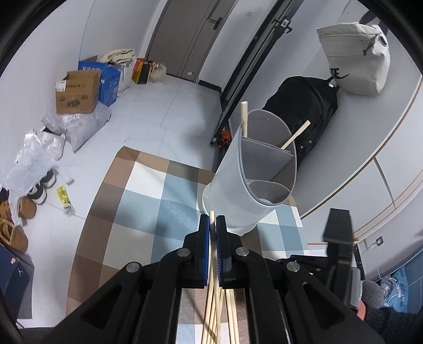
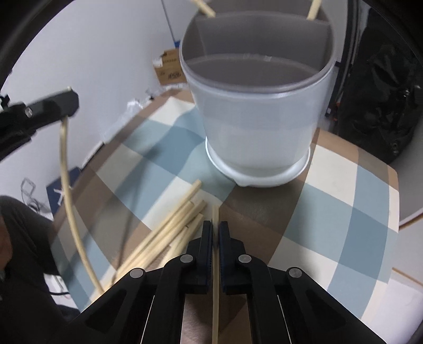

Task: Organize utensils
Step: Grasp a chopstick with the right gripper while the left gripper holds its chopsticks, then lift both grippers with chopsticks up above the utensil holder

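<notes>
- Grippers first: left gripper (image 1: 213, 221) pinches one chopstick (image 1: 211, 232); right gripper (image 2: 215, 228) pinches another chopstick (image 2: 215, 264).
- Loose chopsticks (image 2: 169, 230) lie on the checked cloth (image 2: 343, 201) at 9 o'clock of the right fingers, near the holder (image 2: 255, 111) at 12.
- Progress judged early: two sticks (image 1: 294, 135) in the far compartment, several left.
- Near compartments' contents unclear; pile's lower ends hidden, left-held stick blurred.

Left claw (image 2: 70, 102) motion-blurred; holder (image 2: 253, 87) top cut by frame edge; rear-compartment chopsticks (image 2: 314, 9) mostly cropped.
</notes>
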Action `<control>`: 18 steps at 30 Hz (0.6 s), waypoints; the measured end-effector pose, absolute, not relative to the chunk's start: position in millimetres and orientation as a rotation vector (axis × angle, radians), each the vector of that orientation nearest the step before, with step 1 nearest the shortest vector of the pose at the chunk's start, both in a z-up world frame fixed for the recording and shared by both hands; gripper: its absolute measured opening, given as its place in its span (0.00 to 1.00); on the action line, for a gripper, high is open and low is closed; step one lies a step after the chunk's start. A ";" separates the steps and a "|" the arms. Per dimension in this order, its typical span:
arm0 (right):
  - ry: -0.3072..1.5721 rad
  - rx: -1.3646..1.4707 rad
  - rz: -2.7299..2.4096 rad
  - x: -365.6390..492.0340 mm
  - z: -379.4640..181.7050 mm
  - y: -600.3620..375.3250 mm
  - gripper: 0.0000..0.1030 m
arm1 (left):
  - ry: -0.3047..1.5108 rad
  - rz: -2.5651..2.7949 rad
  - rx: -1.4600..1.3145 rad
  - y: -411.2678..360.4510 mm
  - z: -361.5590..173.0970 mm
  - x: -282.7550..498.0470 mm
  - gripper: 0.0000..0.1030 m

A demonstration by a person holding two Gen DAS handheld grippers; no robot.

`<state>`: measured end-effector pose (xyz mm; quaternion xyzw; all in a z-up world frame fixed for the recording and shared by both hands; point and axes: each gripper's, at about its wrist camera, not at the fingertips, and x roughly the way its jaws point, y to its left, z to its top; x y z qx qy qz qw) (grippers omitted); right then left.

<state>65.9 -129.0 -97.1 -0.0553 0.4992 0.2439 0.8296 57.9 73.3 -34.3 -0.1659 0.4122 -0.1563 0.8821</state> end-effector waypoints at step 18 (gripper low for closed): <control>0.639 0.109 0.466 27.4 7.1 -168.9 0.04 | 0.718 -0.312 -0.225 45.0 4.2 40.5 0.01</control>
